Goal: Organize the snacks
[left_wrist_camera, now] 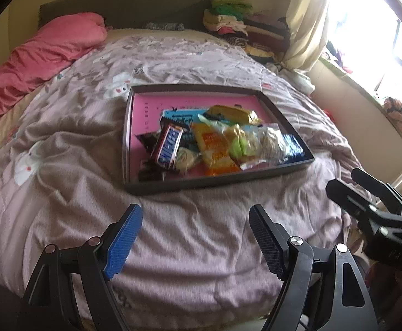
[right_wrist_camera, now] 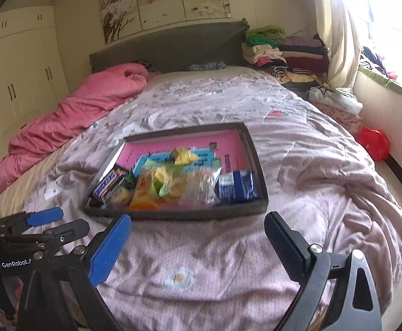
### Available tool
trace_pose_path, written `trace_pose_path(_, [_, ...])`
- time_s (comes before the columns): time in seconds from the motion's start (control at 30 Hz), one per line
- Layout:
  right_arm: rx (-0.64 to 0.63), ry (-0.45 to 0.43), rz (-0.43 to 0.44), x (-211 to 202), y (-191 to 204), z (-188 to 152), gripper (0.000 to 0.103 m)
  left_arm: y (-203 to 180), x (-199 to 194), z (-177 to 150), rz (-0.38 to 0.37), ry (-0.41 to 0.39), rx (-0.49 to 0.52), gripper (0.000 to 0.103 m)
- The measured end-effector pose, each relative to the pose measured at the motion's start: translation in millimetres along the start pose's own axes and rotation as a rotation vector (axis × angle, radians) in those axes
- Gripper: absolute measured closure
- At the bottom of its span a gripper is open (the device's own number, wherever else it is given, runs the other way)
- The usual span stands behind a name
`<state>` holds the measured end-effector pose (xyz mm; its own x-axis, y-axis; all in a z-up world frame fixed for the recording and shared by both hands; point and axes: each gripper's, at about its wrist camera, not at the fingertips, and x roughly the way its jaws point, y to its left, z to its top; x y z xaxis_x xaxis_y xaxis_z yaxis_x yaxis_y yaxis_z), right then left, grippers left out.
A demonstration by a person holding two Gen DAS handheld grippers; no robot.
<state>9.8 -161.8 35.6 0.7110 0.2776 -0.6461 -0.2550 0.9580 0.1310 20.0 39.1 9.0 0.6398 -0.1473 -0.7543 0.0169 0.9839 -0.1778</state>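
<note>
A shallow dark tray (left_wrist_camera: pixel 283 110) with a pink bottom lies on the bed and holds several snacks. Among them are a Snickers bar (left_wrist_camera: pixel 167 144), an orange packet (left_wrist_camera: pixel 214 149), a yellow wrapper (left_wrist_camera: pixel 234 111) and a blue packet (left_wrist_camera: pixel 292 144). The tray (right_wrist_camera: pixel 256 151) and the Snickers bar (right_wrist_camera: pixel 108 183) also show in the right wrist view, with the blue packet (right_wrist_camera: pixel 238 186). My left gripper (left_wrist_camera: pixel 195 237) is open and empty, short of the tray's near edge. My right gripper (right_wrist_camera: pixel 198 245) is open and empty, also short of the tray.
A mauve floral quilt (left_wrist_camera: pixel 76 151) covers the bed. A pink duvet (left_wrist_camera: pixel 35 60) lies along the left side. Folded clothes (right_wrist_camera: pixel 283 52) are stacked at the far right by the curtain (right_wrist_camera: pixel 338 27). A red bag (right_wrist_camera: pixel 373 142) sits beside the bed on the right.
</note>
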Motion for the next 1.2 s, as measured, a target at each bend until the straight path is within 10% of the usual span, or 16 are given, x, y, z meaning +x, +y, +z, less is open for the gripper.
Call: trace_pose_path(1.2, [-0.036,0.050,-0.013,-6,14,-23,0.003,-3,-15,-11,0.040,0.009,-0.017,0.022])
